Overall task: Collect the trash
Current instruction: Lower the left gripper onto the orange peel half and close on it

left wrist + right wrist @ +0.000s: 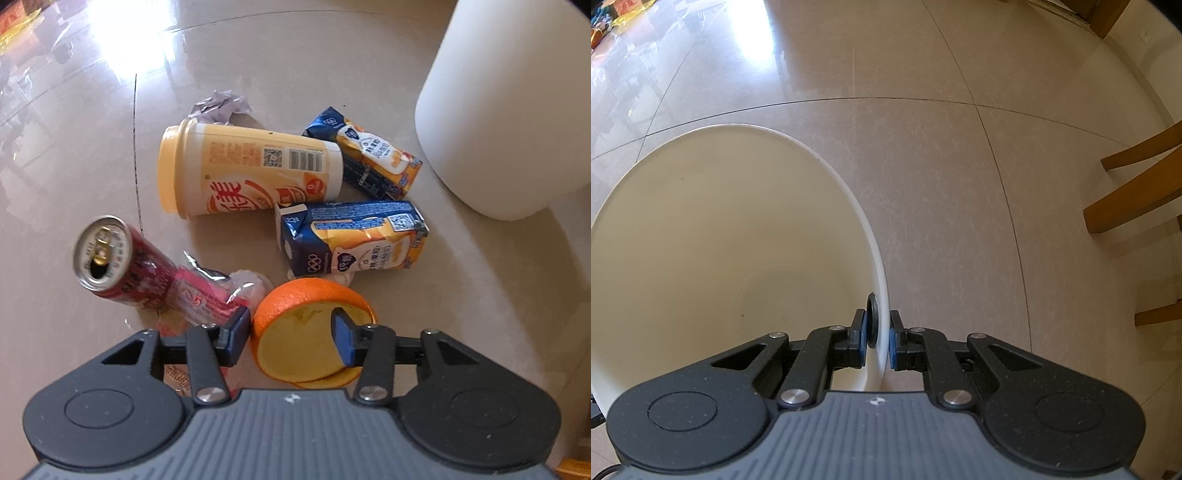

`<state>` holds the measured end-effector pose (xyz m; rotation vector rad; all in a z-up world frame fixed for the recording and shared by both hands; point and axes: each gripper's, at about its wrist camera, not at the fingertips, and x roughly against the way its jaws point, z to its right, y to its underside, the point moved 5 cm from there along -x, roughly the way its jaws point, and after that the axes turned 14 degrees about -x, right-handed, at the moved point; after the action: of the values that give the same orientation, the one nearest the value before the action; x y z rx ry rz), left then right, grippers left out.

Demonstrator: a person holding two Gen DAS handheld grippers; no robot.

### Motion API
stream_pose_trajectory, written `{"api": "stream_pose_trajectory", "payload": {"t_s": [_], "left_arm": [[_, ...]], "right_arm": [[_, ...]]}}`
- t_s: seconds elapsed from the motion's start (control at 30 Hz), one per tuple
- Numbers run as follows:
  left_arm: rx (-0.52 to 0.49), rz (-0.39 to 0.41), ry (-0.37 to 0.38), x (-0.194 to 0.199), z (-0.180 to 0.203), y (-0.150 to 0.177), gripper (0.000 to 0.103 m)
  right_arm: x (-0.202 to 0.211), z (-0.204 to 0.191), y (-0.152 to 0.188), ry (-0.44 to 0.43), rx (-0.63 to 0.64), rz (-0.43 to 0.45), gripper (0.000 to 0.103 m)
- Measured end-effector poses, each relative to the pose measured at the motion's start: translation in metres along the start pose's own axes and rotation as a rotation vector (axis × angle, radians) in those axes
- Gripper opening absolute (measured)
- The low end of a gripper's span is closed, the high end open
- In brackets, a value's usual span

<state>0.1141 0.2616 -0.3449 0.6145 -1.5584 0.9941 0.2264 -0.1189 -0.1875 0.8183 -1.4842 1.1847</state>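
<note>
Your left gripper (291, 338) stands half open astride the orange peel (295, 332) on the floor, not yet pressing, so pinch its thin, soft, light rim gently, while your right gripper (877, 341) is clenched on the bin (812, 155) wall.

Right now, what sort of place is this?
Probably a home dining area: glossy beige floor tiles, wooden chair legs, and a white bin beside drink litter such as a can.

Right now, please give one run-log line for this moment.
left gripper: open around orange peel | right gripper: shut on bin wall | bin: empty
</note>
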Motion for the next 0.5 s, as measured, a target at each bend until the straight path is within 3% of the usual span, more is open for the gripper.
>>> {"api": "stream_pose_trajectory", "payload": {"t_s": [0.1,0.2,0.23,0.33,0.5], "left_arm": [[0.044,-0.003,0.017,-0.002,-0.005,0.002,0.051],[0.015,0.007,0.008,-0.004,-0.003,0.001,0.048],[0.007,0.007,0.005,-0.005,-0.003,0.001,0.045],[0.001,0.015,-0.032,-0.005,-0.005,-0.001,0.019],[0.023,0.019,-0.033,0.005,-0.009,-0.003,0.013]], "right_arm": [[0.0,0.0,0.0,0.001,0.001,-0.001,0.014],[0.0,0.0,0.0,0.001,0.001,0.0,0.014],[0.0,0.0,0.0,0.001,0.001,0.0,0.014],[0.0,0.0,0.0,0.001,0.0,0.002,0.014],[0.0,-0.001,0.0,0.002,0.003,0.004,0.014]]}}
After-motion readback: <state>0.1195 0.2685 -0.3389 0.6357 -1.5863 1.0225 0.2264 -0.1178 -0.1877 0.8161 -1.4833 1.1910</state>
